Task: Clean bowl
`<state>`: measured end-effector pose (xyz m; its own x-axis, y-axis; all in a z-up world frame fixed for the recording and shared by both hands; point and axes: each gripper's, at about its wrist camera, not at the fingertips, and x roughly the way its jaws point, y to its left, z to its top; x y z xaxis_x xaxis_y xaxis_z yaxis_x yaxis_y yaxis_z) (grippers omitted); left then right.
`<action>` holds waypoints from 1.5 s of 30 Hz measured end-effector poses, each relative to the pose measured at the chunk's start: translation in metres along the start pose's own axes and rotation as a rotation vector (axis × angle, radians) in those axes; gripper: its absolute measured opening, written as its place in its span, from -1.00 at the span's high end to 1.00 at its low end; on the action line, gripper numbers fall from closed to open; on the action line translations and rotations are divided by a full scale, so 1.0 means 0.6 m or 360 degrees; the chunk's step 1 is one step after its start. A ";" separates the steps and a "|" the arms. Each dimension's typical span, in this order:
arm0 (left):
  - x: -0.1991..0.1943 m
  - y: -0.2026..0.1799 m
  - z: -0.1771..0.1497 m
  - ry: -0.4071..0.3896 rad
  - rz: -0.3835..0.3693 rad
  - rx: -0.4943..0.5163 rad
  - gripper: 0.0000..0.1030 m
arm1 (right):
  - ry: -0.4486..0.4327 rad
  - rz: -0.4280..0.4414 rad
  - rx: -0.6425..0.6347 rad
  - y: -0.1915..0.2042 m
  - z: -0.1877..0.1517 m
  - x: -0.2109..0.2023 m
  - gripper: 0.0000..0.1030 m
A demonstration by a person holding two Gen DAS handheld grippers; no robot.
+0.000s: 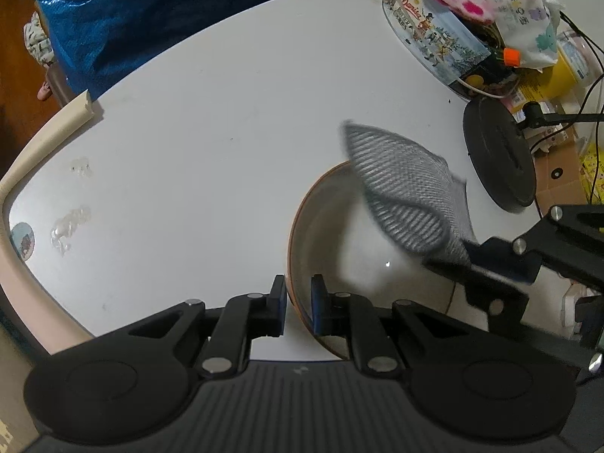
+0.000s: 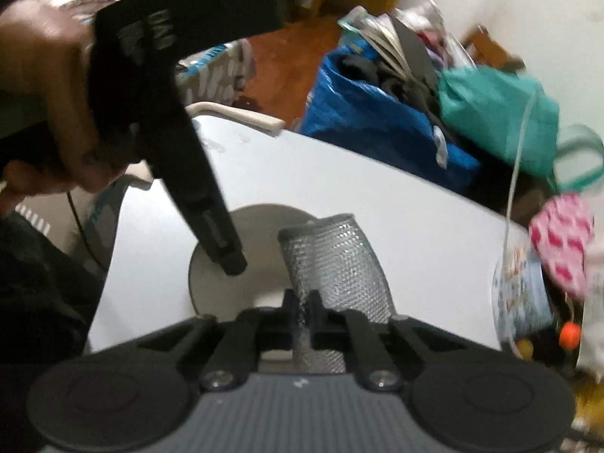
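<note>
Bowl (image 1: pixel 339 264) on white desk (image 1: pixel 207 132), near edge. L gripper (image 1: pixel 298 302) — fingers clamped on bowl's left rim. R gripper (image 2: pixel 302 313) — fingers clenched on grey mesh cloth (image 2: pixel 336 264), held over bowl's right side.
</note>
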<state>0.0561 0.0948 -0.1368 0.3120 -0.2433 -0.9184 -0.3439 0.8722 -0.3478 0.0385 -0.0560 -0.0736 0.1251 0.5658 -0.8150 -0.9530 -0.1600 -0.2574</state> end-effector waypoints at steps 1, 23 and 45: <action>0.000 0.002 0.000 0.0002 -0.0005 -0.0009 0.79 | -0.0044 0.0065 -0.0106 0.010 -0.003 -0.008 0.92; -0.001 0.001 -0.005 -0.0004 -0.0003 0.0010 0.80 | -0.0009 0.0087 0.0964 -0.101 -0.055 -0.069 -0.06; -0.001 -0.012 -0.004 -0.0028 0.0024 0.0159 0.80 | 0.0350 0.0266 0.1616 -0.167 -0.080 0.075 -0.07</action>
<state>0.0562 0.0874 -0.1344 0.3232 -0.2231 -0.9197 -0.2591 0.9138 -0.3127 0.1529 -0.0536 -0.1093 -0.0786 0.4236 -0.9024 -0.7340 0.5880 0.3399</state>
